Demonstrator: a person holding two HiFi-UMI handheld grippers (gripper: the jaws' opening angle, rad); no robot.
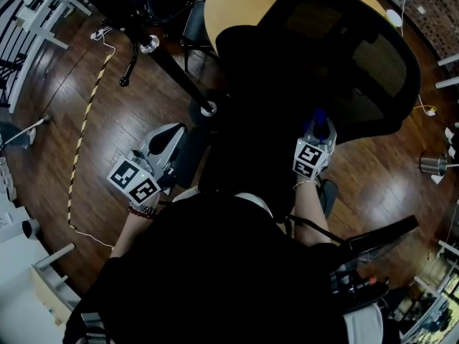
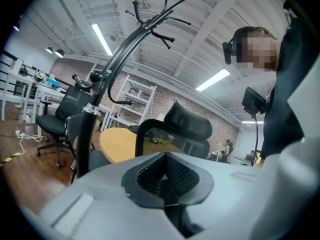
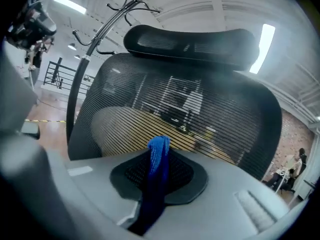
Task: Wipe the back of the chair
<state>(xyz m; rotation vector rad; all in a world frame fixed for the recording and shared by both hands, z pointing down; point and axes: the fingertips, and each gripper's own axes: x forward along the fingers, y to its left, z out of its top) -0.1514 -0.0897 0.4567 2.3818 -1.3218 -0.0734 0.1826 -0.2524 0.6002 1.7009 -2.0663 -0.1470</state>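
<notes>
A black office chair with a mesh back (image 1: 344,56) and a headrest (image 3: 190,41) stands in front of me. My right gripper (image 1: 317,131) is shut on a blue cloth (image 3: 158,159), held just short of the chair's mesh back (image 3: 200,114). The cloth's tip (image 1: 318,117) shows blue in the head view. My left gripper (image 1: 168,145) hangs low at the left, jaws shut with nothing between them, away from the chair (image 2: 175,134).
A black coat stand (image 2: 100,94) rises to the left of the chair, its base (image 1: 208,108) on the wooden floor. A round yellow table (image 1: 237,2) stands behind the chair. Another office chair (image 2: 55,119), white desks (image 1: 43,13) and a yellow-black cable (image 1: 82,135) lie left.
</notes>
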